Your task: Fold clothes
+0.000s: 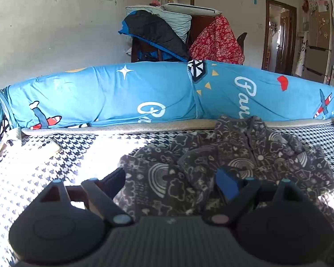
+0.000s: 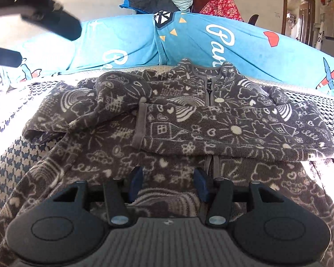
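Right claw [image 2: 168, 183], tilted downward, hovers half open over the dark grey fleece jacket with white doodle print [image 2: 189, 122], gripping nothing. That jacket lies sleeve-folded on the houndstooth bed cover [image 1: 55, 166]. Left claw [image 1: 173, 183] gapes wide, empty. Only its view shows a white phone [image 1: 47, 146].

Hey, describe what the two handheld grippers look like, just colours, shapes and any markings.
Both look alike. The left gripper and right gripper are matt black, each with a ribbed grey plate at the base, two rounded black housings with a circular outline, angled black link arms on silvery pivot caps, and blue pads lining the jaws. No cables or sleeves show.
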